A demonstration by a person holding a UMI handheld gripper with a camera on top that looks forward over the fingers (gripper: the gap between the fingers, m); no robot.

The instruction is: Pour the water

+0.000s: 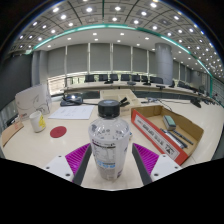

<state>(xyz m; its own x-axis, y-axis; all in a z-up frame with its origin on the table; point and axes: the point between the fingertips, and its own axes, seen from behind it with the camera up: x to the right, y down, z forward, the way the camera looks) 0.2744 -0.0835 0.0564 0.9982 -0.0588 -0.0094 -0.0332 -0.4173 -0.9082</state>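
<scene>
Pinching bottle (108, 140) (clear, capped) btwn gripper (110, 160) fingers, above table (70, 140).

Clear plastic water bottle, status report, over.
Gripper shut on clear plastic water bottle, upright, dark cap on. Small cup beyond, near red round coaster. Nothing blocking between.

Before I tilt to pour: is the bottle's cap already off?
No, the dark cap still sits on the clear bottle held between the gripper fingers.
</scene>
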